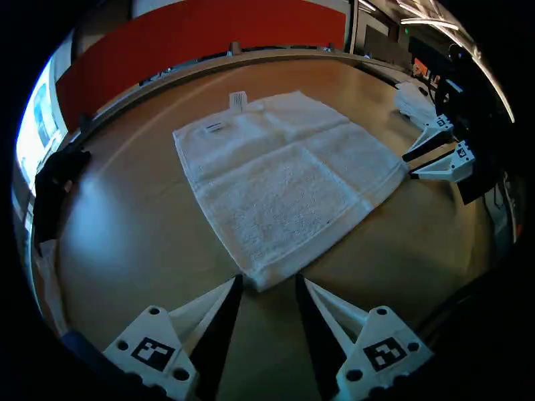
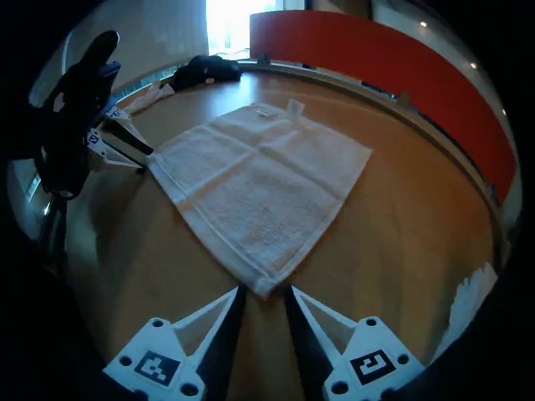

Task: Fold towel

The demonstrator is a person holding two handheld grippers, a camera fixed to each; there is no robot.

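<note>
Lying flat and unfolded on the brown wooden bench (image 1: 127, 220), a white square terry towel (image 1: 281, 180) is seen with one corner pointed toward each claw. In the left gripper view, the left claw (image 1: 269, 284) is held low over the bench with its two white-and-black fingers apart, and the towel's near corner is placed between their tips; whether it is touched cannot be told. At the right of that view, the right claw (image 1: 406, 167) is seen just at the towel's right corner, its fingers parted as well. In the right gripper view, that claw's fingers are likewise spread, with a towel corner set between their tips, and the left claw is seen at the far left, at the towel's left corner. A small white tag (image 1: 237, 100) is attached at the towel's far edge. A long red panel (image 1: 200, 33) is set behind the bench's far edge, and a crumpled white cloth (image 1: 414, 103) is seen at the far right of the bench.
</note>
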